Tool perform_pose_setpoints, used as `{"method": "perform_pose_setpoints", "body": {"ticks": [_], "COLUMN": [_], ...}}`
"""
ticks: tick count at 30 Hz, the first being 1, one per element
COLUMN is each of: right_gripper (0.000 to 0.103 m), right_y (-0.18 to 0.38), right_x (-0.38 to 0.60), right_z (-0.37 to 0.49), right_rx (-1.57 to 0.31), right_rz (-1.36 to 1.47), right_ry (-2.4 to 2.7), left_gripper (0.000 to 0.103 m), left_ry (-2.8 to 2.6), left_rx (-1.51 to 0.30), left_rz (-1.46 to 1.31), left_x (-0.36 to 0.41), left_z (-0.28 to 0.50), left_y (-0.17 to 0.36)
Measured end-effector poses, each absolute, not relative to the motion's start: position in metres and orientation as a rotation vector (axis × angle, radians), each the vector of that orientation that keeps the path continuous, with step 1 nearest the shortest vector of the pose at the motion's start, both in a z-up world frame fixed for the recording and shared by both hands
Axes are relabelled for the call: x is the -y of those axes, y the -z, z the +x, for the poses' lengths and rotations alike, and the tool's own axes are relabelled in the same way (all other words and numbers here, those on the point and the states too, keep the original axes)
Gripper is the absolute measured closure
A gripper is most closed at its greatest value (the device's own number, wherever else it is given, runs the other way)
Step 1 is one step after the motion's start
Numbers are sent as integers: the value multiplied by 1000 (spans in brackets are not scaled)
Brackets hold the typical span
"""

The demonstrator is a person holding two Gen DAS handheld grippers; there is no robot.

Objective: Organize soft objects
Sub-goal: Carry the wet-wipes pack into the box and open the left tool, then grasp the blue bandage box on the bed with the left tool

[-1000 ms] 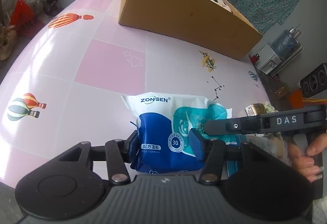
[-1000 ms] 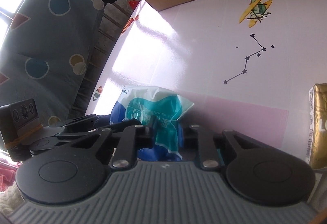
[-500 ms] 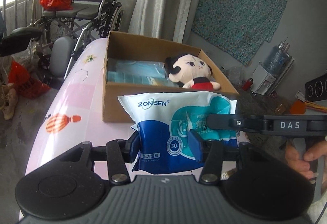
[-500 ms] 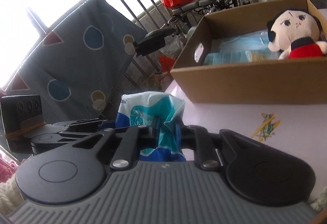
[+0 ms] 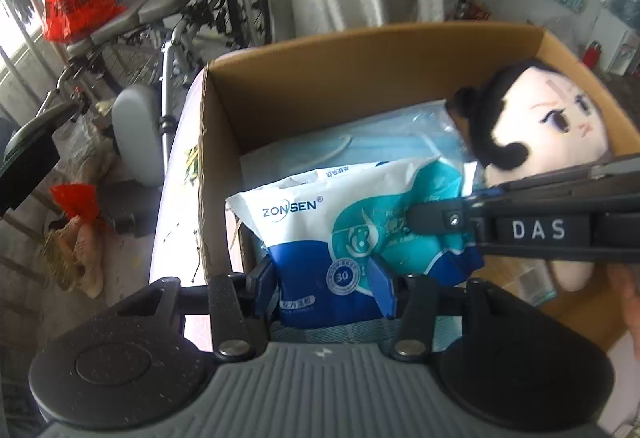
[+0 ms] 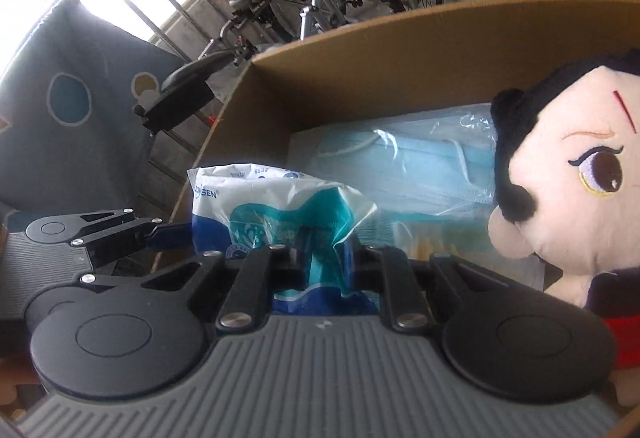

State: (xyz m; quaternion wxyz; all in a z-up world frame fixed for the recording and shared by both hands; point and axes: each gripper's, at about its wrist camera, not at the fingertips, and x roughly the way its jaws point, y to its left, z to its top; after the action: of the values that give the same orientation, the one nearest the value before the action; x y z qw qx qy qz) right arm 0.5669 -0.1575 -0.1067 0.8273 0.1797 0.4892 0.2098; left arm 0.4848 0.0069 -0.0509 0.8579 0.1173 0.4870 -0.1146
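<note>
Wipes pack (image 5: 320, 234): soft pouch, white top w/ ZONSEN logo, teal + blue lower part, "30" badge; right end crumpled.
Pack axis: long side runs left-right in left wrist view, logo upright.
Pack place: held in air over cardboard box (image 5: 360, 78), near its left wall, above blue masks (image 6: 420, 166), plush doll (image 5: 552, 126) at right.
Left tool (image 5: 326, 278): part-closed, blue pads clamp pack's lower edge.
Right tool (image 6: 320, 258): nearly closed, pinching pack's right end; comes in from right, angled down.

Both wrist views look steeply down, close, into the cardboard box (image 5: 360, 50); both share the doll (image 6: 568, 190) and, probably, packaged masks (image 5: 384, 142).
</note>
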Motion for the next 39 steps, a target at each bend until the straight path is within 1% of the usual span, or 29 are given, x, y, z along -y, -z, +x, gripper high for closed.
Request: {"method": "perform_pose_setpoints", "body": {"ticks": [1,2,3,4,5,6,7,8,9,10,11,12,13,15,17,19,22,23,24,25,27,28,30,31,33,35,37,39], "right_gripper": [89,85,83,82,78,73,69,68,68,78,90,103,103,103,103,103,103,103,100,100,99,98,96,94,90,88,86,85], "right_y": [117,123,128,134,135,133,125,118,115,111,109,112,117,126,137,139,138,134,127,118,99,84,59,43,24,14,14,20], "right_x": [152,149,145,144,145,146,148,149,150,149,147,144,143,137,139,140,136,137,138,143,154,163,183,199,227,252,278,293], "right_z": [572,577,582,586,587,586,579,577,575,574,574,578,581,584,585,588,587,583,578,572,560,550,525,503,460,414,361,314], "right_rx": [-1041,-1036,-1059,-1100,-1113,-1106,-1077,-1061,-1050,-1049,-1070,-1103,-1121,-1132,-1163,-1170,-1164,-1140,-1108,-1086,-1039,-1009,-949,-913,-873,-875,-912,-941], "right_rz": [343,290,242,256,269,275,271,256,243,228,214,208,206,191,248,290,285,267,245,238,278,304,337,356,375,381,375,374], "right_ry": [-422,-388,-343,-340,-363,-384,-393,-395,-403,-426,-449,-457,-440,-434,-439,-433,-433,-433,-422,-399,-413,-434,-485,-526,-569,-581,-551,-523], "left_gripper": [51,46,36,34,33,38,53,64,90,99,99,101,102,102,101,100,100,99,95,89,82,80,77,72,65,63,62,62], "left_ry": [218,177,139,131,133,136,140,143,173,190,195,201,207,181,152,115,93,85,82,83,79,78,99,127,202,273,324,380], "left_rx": [-1066,-1095,-1101,-1104,-1103,-1076,-1053,-1031,-1031,-1041,-1066,-1100,-1131,-1157,-1153,-1179,-1193,-1181,-1171,-1158,-1120,-1092,-1019,-989,-932,-911,-911,-956], "left_rz": [266,285,313,345,406,477,522,573,572,548,505,465,435,437,484,461,506,547,587,602,562,527,441,407,346,309,271,213], "left_x": [-4,-2,2,7,13,19,23,27,28,27,26,24,23,21,21,14,11,16,21,24,22,20,11,8,-1,-7,-10,-10], "left_z": [493,499,501,502,500,496,493,493,496,498,503,509,514,519,521,527,531,528,524,521,512,506,483,470,429,383,339,295], "left_y": [62,72,78,80,80,79,79,77,78,78,79,83,86,95,99,98,102,104,106,105,91,82,51,37,7,-10,-12,1]}}
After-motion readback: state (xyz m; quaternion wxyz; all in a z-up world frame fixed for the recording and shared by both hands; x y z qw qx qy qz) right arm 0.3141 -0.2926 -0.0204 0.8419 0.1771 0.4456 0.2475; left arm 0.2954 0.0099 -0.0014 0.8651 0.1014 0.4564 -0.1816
